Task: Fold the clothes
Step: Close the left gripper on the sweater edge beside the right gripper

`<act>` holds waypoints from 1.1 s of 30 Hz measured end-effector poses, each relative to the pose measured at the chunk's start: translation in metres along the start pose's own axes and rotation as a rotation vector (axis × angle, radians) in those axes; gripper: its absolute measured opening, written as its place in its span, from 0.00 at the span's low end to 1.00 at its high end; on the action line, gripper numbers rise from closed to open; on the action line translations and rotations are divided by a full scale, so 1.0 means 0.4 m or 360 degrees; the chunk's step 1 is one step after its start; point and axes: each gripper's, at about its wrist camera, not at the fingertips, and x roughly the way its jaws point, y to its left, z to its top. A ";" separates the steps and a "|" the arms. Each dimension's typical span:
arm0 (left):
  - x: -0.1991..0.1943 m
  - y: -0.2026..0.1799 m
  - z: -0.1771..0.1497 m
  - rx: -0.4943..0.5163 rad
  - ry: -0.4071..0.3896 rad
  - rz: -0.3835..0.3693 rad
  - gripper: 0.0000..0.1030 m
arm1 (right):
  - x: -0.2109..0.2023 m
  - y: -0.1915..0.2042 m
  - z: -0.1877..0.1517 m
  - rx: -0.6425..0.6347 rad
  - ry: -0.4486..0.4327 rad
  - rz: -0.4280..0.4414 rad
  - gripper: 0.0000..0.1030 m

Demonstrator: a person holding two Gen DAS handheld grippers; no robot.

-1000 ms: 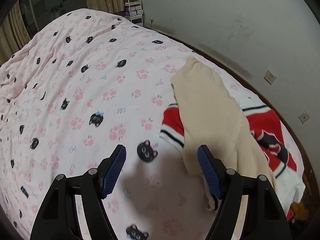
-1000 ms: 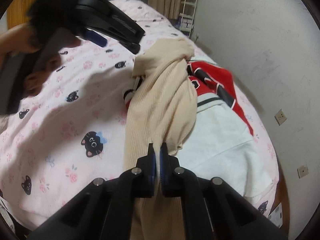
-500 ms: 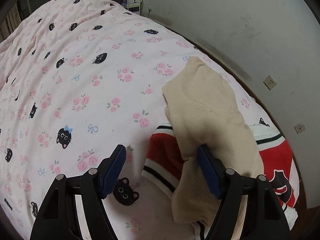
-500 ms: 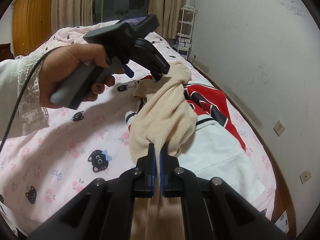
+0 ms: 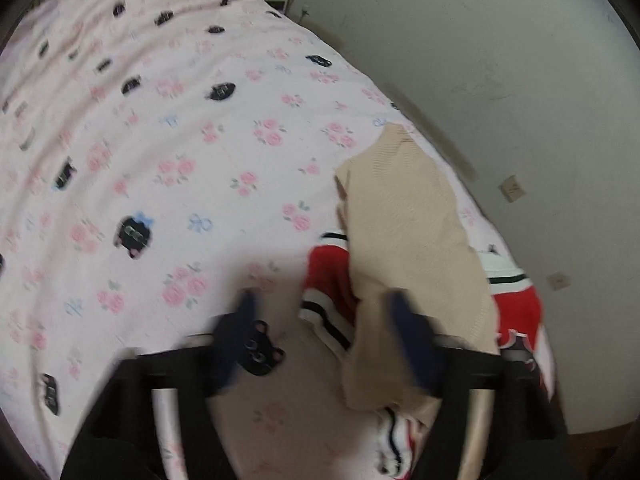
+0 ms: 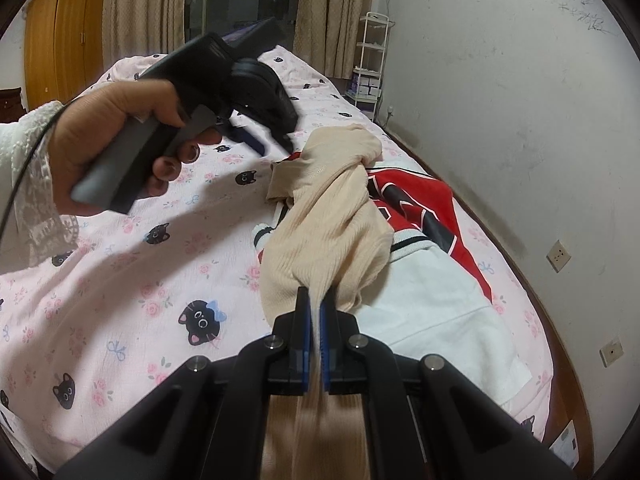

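Observation:
A beige ribbed knit garment (image 6: 332, 236) lies stretched over a red, white and black jacket (image 6: 424, 216) on the bed. My right gripper (image 6: 315, 308) is shut on the near end of the beige garment, and fabric hangs down between its arms. My left gripper (image 5: 322, 320) is open and motion-blurred; it hovers above the beige garment (image 5: 404, 232) and the jacket's red striped sleeve (image 5: 328, 292). In the right wrist view the left gripper (image 6: 268, 142) is held by a hand just left of the garment's far end.
The bed has a pink sheet with black cats and roses (image 5: 160, 160). A white wall (image 6: 520, 100) with sockets runs along the right. A white shelf rack (image 6: 370, 60), curtains and a wooden wardrobe (image 6: 64, 36) stand at the back.
My left gripper has moved down and toward the far end of the beige garment, staying open. My right gripper has kept its grip and lifted back slightly.

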 end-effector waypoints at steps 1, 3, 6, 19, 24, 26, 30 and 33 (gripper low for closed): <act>-0.006 0.002 -0.001 -0.0012 -0.0016 -0.0046 0.77 | 0.000 0.000 0.000 0.0001 -0.0001 0.0000 0.04; 0.002 0.005 0.001 -0.0049 0.0014 -0.0077 0.77 | -0.002 0.001 -0.001 0.0004 -0.0003 0.0004 0.05; 0.032 0.009 -0.002 -0.0098 0.0091 -0.0114 0.77 | -0.005 0.000 -0.002 0.0008 -0.0010 0.0009 0.04; 0.029 -0.030 -0.028 -0.0200 0.0108 -0.0326 0.75 | -0.009 0.000 0.000 0.0015 -0.0022 0.0026 0.04; 0.049 -0.044 -0.040 -0.0219 0.0183 -0.0416 0.39 | -0.012 0.002 0.000 0.0018 -0.0028 0.0029 0.05; 0.051 -0.059 -0.042 -0.0190 0.0174 -0.0402 0.27 | -0.014 0.003 -0.001 0.0018 -0.0029 0.0027 0.05; 0.055 -0.086 -0.042 -0.0127 0.0155 -0.0358 0.15 | -0.013 0.003 0.000 0.0020 -0.0027 0.0026 0.05; 0.050 -0.080 -0.041 -0.0150 0.0137 -0.0363 0.08 | -0.012 0.004 0.001 0.0018 -0.0028 0.0027 0.05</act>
